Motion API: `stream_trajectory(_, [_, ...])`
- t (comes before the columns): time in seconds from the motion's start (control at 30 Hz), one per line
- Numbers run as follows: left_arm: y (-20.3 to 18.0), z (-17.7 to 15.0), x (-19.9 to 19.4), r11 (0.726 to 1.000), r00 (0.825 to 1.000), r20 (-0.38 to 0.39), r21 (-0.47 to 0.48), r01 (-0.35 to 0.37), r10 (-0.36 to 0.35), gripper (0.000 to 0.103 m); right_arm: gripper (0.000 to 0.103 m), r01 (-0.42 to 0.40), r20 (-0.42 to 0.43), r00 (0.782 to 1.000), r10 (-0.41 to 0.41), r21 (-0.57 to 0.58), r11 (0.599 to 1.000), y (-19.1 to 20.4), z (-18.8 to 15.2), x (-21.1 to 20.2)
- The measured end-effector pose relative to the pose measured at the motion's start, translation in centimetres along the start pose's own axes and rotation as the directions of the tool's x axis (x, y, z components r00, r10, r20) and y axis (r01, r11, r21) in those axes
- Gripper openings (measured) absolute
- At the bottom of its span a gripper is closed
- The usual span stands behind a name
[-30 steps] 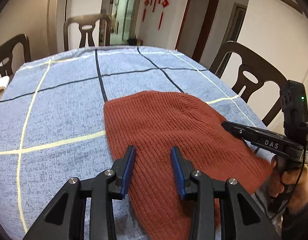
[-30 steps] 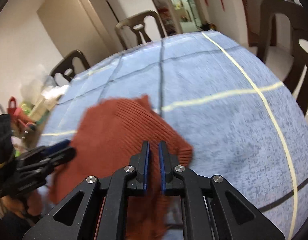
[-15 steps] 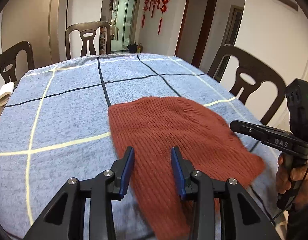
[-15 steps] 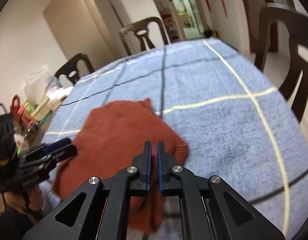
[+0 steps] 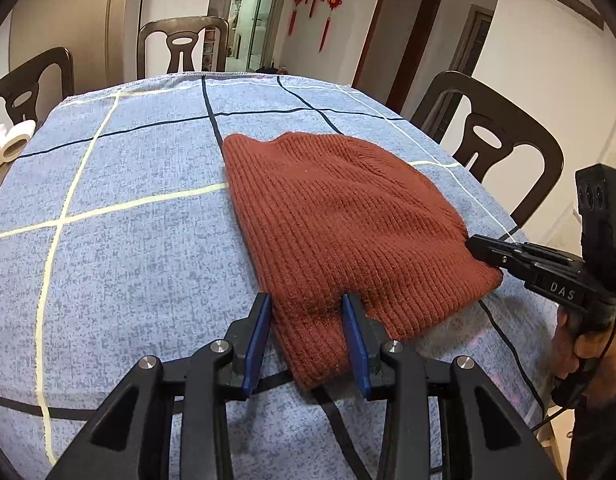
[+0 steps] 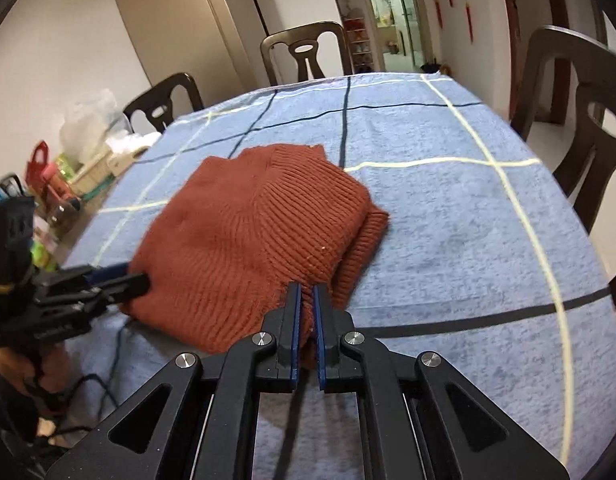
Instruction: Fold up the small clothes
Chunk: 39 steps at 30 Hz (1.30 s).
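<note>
The hat's [image 6: 251, 240] near hem is hidden behind the right tongs [image 6: 304, 300]. Beside the tabletop [image 6: 448, 216], the clutter [image 6: 55, 184] is blurred and cut by the edge. The paper roll [image 5: 9, 142] beside it is cropped too.

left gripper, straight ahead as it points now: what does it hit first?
The knit hat. The left gripper is open, with the hat's near edge already between its fingers, so straight on likely meets knit at once; height above it is unclear.
</note>
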<state>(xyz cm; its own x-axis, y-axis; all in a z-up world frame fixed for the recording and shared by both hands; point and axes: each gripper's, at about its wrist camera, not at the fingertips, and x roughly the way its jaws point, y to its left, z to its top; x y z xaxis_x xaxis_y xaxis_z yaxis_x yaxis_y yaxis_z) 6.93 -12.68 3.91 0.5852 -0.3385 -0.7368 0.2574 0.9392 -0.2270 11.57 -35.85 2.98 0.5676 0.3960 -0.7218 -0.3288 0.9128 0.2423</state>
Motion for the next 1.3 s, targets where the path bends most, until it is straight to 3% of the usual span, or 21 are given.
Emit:
stream_trajectory(0.23, [0.3, 0.0, -1.3, 1.0, 1.0, 0.015, -0.007, 0.015, -0.015, 0.039, 0.008, -0.025, 0.025, 0.999, 0.024, 0.03, 0.999, 0.1, 0.5, -1.4])
stream_trajectory(0.4, [0.8, 1.9, -2.0, 1.0, 0.997, 0.071, -0.016, -0.024, 0.025, 0.039, 0.009, -0.04, 0.087, 0.995, 0.037, 0.031, 0.999, 0.6, 2.1, -2.1])
stream_trajectory(0.5, [0.8, 2.7, -0.9, 0.997, 0.995, 0.067, -0.019, -0.068, 0.069, 0.039, 0.009, -0.03, 0.08, 0.996, 0.028, 0.03, 0.999, 0.8, 2.8, -0.9])
stream_trajectory(0.63, [0.8, 2.4, 0.8, 0.997, 0.997, 0.033, -0.024, -0.074, 0.075, 0.039, 0.009, 0.001, 0.007, 1.0, -0.002, 0.045, 0.999, 0.2, 2.3, 1.8])
stream_trajectory(1.1, [1.0, 2.1, 0.8, 0.998, 0.998, 0.035, -0.03, -0.06, 0.061, 0.04, 0.01, -0.021, 0.019, 1.0, 0.02, 0.06, 0.998, -0.3, 2.1, 1.3])
stream_trajectory(1.2, [1.0, 2.3, 0.7, 0.998, 0.998, 0.031, -0.04, -0.052, 0.054, 0.04, 0.017, -0.037, 0.02, 0.999, 0.036, 0.076, 0.996, -0.4, 2.3, 1.1])
stream_trajectory(1.27, [1.2, 2.5, 0.5, 0.998, 0.999, 0.028, -0.048, -0.043, 0.044, 0.04, 0.031, -0.044, 0.026, 0.999, 0.042, 0.084, 0.996, -0.4, 2.4, 0.8])
stream_trajectory(1.3, [1.3, 2.7, 0.3, 0.998, 0.999, 0.031, -0.049, -0.042, 0.044, 0.04, 0.045, -0.037, 0.029, 0.999, 0.034, 0.086, 0.996, -0.5, 2.5, 0.7])
